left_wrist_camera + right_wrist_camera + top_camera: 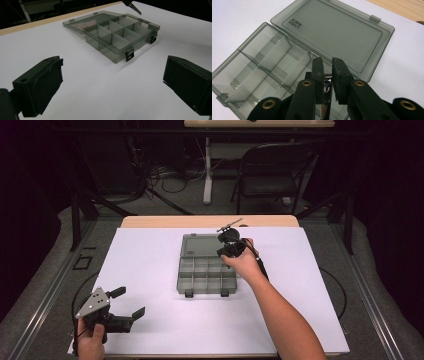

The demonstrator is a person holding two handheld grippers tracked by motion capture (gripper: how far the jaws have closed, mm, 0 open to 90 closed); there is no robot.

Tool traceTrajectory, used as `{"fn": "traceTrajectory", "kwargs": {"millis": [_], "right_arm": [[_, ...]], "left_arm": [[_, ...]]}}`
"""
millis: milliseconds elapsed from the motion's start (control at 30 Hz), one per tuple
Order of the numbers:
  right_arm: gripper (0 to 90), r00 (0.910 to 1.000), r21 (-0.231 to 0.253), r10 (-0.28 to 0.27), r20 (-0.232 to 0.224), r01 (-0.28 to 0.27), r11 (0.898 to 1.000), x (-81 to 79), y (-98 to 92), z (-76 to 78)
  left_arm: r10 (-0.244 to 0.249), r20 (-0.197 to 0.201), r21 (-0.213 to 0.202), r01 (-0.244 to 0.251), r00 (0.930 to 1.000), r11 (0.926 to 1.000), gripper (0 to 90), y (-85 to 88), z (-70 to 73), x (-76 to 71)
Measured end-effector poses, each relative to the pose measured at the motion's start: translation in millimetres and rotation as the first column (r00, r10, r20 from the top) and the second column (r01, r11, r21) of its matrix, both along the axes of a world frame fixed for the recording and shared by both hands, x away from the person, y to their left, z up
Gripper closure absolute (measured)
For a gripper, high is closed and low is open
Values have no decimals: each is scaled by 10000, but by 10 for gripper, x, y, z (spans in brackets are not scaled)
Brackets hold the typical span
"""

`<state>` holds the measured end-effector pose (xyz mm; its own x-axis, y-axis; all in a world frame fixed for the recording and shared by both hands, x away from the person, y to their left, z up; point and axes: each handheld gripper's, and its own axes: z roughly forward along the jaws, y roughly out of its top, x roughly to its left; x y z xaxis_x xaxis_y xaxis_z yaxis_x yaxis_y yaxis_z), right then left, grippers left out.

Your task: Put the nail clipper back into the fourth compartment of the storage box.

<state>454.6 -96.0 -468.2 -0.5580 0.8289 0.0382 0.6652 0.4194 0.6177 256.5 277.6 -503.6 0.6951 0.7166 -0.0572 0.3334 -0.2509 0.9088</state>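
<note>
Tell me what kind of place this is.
Probably a lab or studio set up for recording tabletop tasks. A white-covered table stands inside dark curtains, cables lie on the carpeted floor behind it, and a folding chair waits by a second table. A person works over an open compartment box with hand-held grippers.

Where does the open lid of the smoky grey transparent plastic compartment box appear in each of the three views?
High view: the open lid lies flat at picture centre, behind the compartments.
Left gripper view: upper centre-left, beyond the compartments.
Right gripper view: upper centre to right, above the tongs.
Shared landmark: the smoky grey transparent plastic box's divider walls.
</note>
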Motion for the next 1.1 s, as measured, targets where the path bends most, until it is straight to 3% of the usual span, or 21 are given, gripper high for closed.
{"fn": "traceTrajectory", "kwargs": {"millis": [233, 467, 767, 800, 1000, 1100], "right_arm": [[808, 10000, -210, -8, -68, 6, 9998, 34, 5, -86], [809, 9997, -43, -158, 170, 158, 9999, 63, -32, -192], [808, 9997, -175, -229, 132, 231, 9996, 87, -96, -240], [808, 9990, 86, -243, 364, 240, 9997, 94, -97, -269], [808, 9999, -220, -115, 122, 117, 9997, 96, -110, -266], [808, 9995, -28, -178, 268, 179, 9998, 92, -106, -294]], "left_arm": [[-13, 13, -14, 13, 10000, 10000, 23, 0, -5, 5], [-13, -10, 11, 13, 10000, 10000, 22, -1, -6, 6], [-1, -29, -18, 1, 10000, 10000, 23, 2, -8, 8], [8, -35, -16, -8, 10000, 10000, 22, 1, -9, 9], [23, -8, -52, -23, 10000, 10000, 23, 3, -11, 10], [11, -15, -39, -11, 10000, 10000, 23, 3, -12, 10]]}}
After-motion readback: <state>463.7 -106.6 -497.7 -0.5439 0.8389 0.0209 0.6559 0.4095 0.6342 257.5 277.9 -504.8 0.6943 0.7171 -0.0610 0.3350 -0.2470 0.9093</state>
